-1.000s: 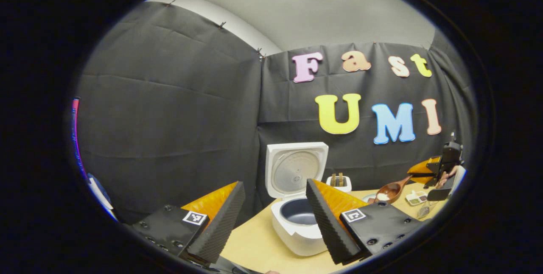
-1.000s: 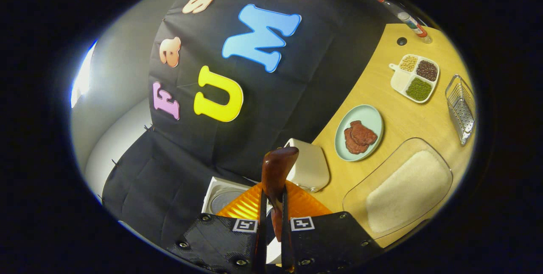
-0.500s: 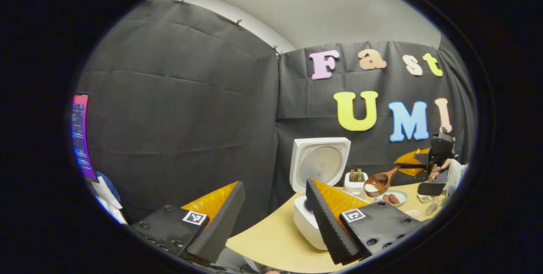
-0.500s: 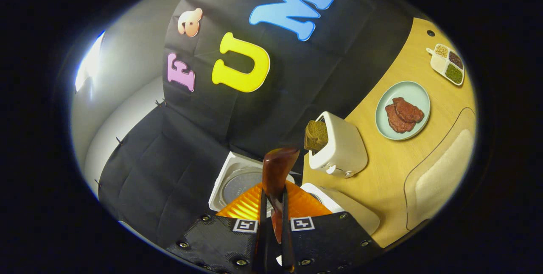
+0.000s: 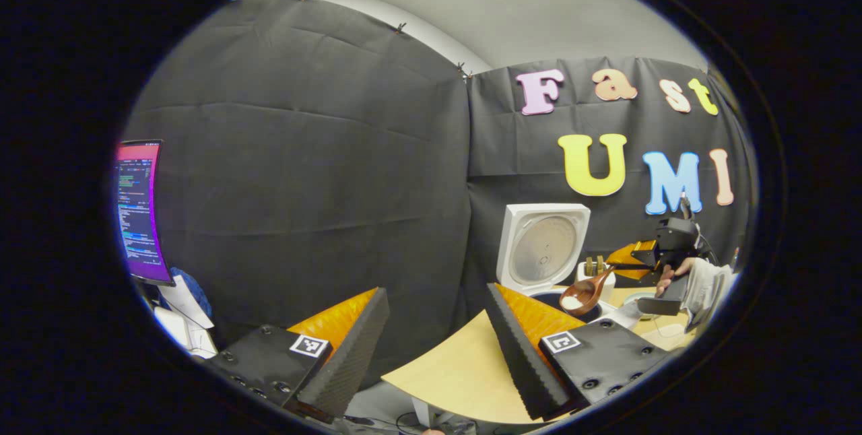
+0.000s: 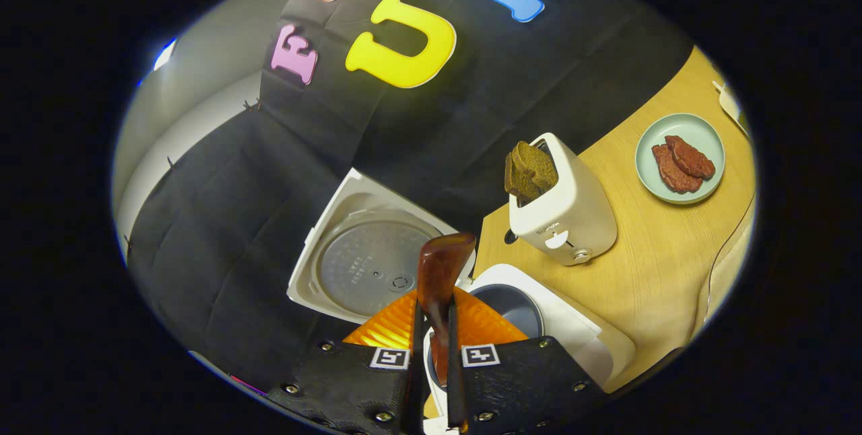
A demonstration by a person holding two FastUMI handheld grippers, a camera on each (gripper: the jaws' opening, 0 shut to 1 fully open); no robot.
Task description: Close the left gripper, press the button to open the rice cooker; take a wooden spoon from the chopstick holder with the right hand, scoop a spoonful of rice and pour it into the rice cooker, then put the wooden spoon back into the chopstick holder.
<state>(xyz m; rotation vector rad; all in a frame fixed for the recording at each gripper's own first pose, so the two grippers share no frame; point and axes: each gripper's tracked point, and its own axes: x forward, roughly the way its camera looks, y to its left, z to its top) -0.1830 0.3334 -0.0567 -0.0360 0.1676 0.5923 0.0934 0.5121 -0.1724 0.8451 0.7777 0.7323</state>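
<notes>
**Right gripper holding the spoon above the open cooker**

The right gripper [image 6: 432, 354] is clamping the wooden spoon [image 6: 441, 273] between its two fingers, and the spoon is pointing forward, away from the camera. Under it the rice cooker [image 6: 572, 334] is standing with its lid [image 6: 367, 256] raised, and the dark inner pot [image 6: 515, 307] is showing. Beside the cooker, a white toaster [image 6: 572, 209] is holding brown bread slices [image 6: 528, 169]. Farther on the table [image 6: 646, 253], a pale green plate [image 6: 650, 152] is carrying pieces of reddish meat [image 6: 680, 162].

My glossy brown wooden spoon [image 6: 441, 266], smooth white plastic rice cooker [image 6: 579, 334], matt pale wood table [image 6: 646, 246], ribbed black finger pads [image 5: 518, 347].
</notes>
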